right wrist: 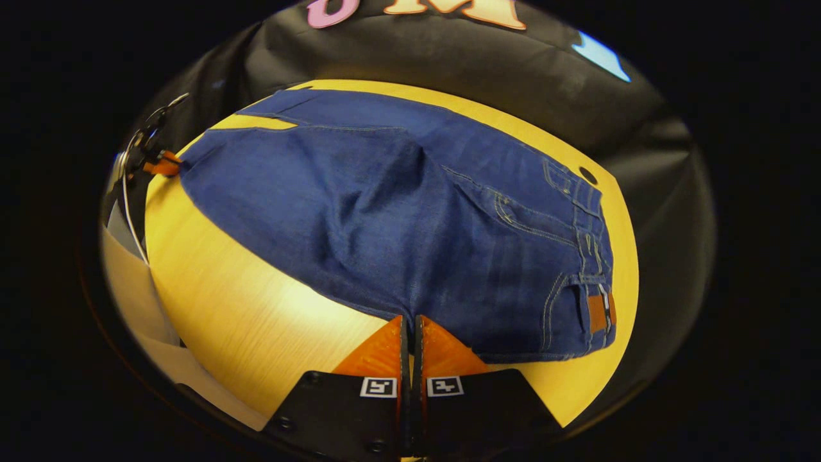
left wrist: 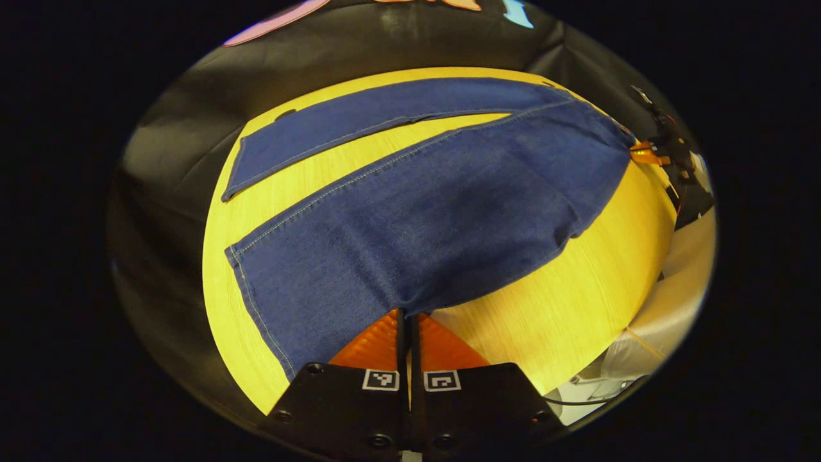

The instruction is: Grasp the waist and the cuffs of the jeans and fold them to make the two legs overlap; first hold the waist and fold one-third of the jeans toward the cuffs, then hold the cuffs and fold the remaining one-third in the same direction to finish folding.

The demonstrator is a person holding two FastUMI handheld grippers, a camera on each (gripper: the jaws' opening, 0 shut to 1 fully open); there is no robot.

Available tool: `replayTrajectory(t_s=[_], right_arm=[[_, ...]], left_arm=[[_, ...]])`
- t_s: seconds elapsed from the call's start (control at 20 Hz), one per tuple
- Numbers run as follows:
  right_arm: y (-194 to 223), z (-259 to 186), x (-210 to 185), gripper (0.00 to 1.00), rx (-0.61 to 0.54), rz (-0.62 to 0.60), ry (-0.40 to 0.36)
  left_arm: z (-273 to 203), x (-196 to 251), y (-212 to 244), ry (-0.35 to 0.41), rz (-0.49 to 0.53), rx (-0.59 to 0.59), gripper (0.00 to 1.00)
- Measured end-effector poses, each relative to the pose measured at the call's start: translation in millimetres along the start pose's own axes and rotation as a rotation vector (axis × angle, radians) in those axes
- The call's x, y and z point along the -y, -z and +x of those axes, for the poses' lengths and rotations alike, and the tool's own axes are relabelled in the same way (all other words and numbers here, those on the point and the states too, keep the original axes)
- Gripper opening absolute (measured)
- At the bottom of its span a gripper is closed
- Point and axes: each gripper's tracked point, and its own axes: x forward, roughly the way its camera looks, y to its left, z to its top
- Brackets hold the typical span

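Observation:
Dark blue jeans [left wrist: 436, 212] lie spread on a round yellow wooden table [left wrist: 577, 301], legs apart. The far leg [left wrist: 359, 122] runs along the back, and the near leg's cuff [left wrist: 256, 289] lies at the left. My left gripper [left wrist: 407, 312] is shut on the near leg's outer edge, where the cloth bunches at the tips. In the right gripper view the jeans [right wrist: 385, 218] tent up toward my right gripper [right wrist: 410, 317], which is shut on the near edge by the hip. The waistband [right wrist: 593, 256] with its brown patch [right wrist: 600, 311] is at the right. Each gripper appears far off in the other's view [left wrist: 648, 154] [right wrist: 160, 165].
The black cloth wall [right wrist: 449, 58] curves close behind the table. A small dark hole [right wrist: 587, 174] sits in the tabletop near the waist. Pale floor [left wrist: 667, 321] and a thin cable [left wrist: 590, 401] show past the table's near edge.

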Motion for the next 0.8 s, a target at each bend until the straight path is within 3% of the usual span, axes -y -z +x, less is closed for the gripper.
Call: replayTrajectory(t_s=[0.2,0.3,0.45,0.65,0.8], right_arm=[[-5,-8,2,0.03,0.054,0.085,0.112],[-21,-19,2,0.03,0.111,0.146,0.154],[-55,-39,10,0.01,0.212,0.235,0.201],[-101,-56,32,0.03,0.311,0.251,0.26],[-145,-58,51,0.01,0.386,0.311,0.288]], left_arm=[[-1,-3,-13,-0.104,-0.286,0.143,0.0],[-6,-9,-23,-0.138,-0.381,0.21,0.0],[-33,-21,-53,-0.204,-0.419,0.324,0.0],[-71,-48,-112,-0.262,-0.411,0.439,0.0],[-70,-68,-166,-0.289,-0.411,0.483,0.0]])
